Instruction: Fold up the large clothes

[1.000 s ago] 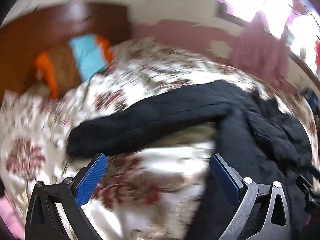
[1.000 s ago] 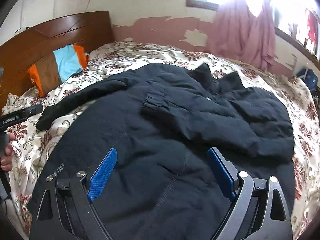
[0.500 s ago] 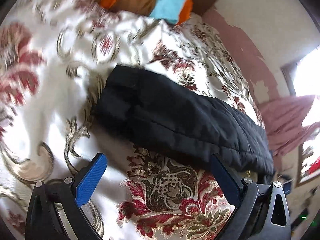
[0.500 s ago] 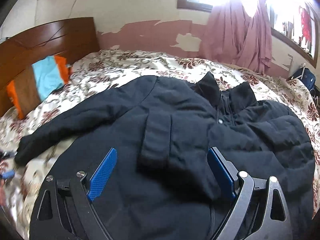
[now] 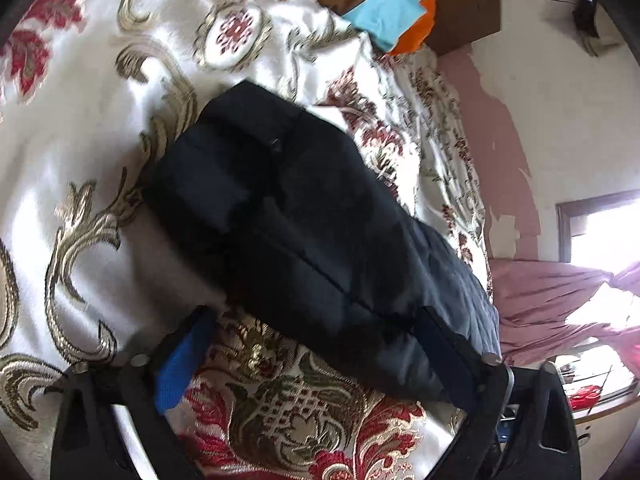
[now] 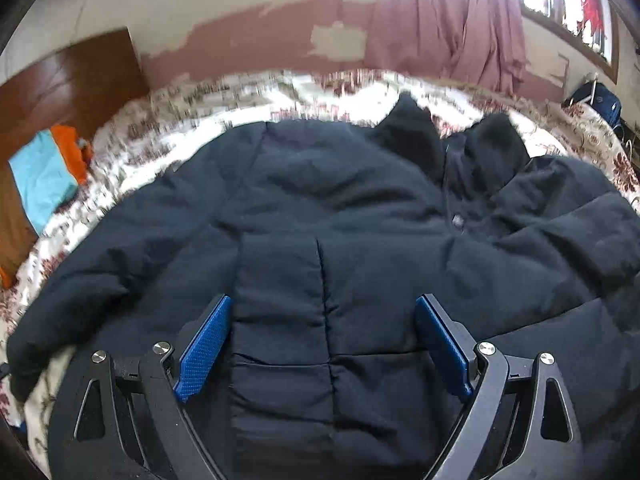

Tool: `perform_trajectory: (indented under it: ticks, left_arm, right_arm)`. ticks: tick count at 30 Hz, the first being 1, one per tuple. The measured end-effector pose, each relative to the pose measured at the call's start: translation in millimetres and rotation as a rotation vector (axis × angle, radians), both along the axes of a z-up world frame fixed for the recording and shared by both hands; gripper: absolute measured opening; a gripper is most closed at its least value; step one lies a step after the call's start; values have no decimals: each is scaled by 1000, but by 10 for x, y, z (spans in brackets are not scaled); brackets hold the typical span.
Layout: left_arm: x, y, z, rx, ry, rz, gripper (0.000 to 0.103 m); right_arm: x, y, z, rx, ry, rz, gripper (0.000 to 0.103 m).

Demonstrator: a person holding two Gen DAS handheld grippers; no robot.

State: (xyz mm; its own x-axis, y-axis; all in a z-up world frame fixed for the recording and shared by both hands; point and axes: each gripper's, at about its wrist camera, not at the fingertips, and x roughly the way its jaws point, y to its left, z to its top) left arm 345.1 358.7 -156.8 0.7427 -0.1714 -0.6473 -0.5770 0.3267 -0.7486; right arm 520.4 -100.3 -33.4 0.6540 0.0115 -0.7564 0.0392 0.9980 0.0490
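One bed with a flowered cover [image 5: 80, 168] carries one black jacket [image 6: 360, 208], spread front-up with its collar toward the far wall and one sleeve [image 5: 288, 216] stretched out sideways — its cuff end shows, its shoulder end is cut off by the frame. One striped pillow [image 6: 44, 176] leans on the headboard, half out of view. Two grippers: the left gripper [image 5: 316, 344] has just been narrowing, jaws apart with the sleeve's edge between them — contact is hard to judge — while the right gripper [image 6: 324, 340] hangs spread wide over the jacket's front, grasping nothing.
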Motion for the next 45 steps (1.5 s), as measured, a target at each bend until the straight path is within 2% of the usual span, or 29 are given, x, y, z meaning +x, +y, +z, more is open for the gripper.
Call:
perform_trajectory:
  ticks: [1,3,5,6,8,9,14,18,20,23,30,32,37,41,45]
  left_arm:
    - [12,2,13,10,-8,2,78]
    - [31,7,46,23,-28,9,56]
    - [47,12,98,52,-31,12,45]
    - [54,19,119,67,-39,8,32]
    - [87,-12,231,143,-41,-7,14]
    - [101,-25,282,178,-45,-9,10]
    - [43,-237,768,445,-74,-21,7]
    - [-63,-451,1123,612,-120,-34,7]
    - [-112,-619,1327,713,-154,-47,6]
    - [-150,-870,1580,810,-214,-64,6]
    - [-188,-1644,2111,999,-293,-129,6]
    - [-154,-1970,2294,1057,-328,-182,6]
    - [-70,-2706,2613,1135,-414,-328,5]
    - [-26,-3266,2670,1167,-459,-466,5]
    - [50,-3840,2452,1167,-441,-634,5]
  right_arm:
    - [-1,8,-36,2,2,1,89]
    - [-24,9,-77,4,-11,-2,90]
    - [-40,-15,-75,14,-14,1,90]
    - [-55,-24,-66,16,-14,3,90]
    - [-105,-40,-39,8,-8,9,90]
    - [-142,-45,-14,-3,0,18,90]
    - [-492,-132,222,-37,-15,71,90]
    - [-908,-415,431,30,-59,103,90]
    - [-1066,-561,491,20,-78,108,90]
    - [-1250,-737,548,-4,-100,108,90]
    - [-1668,-1157,736,-93,-161,147,90]
    - [-1759,-1278,815,-113,-188,148,90]
    - [-1942,-1709,946,-94,-233,121,90]
    - [-2039,-2159,932,-48,-242,52,90]
    - [-2127,-2603,834,24,-234,-11,90]
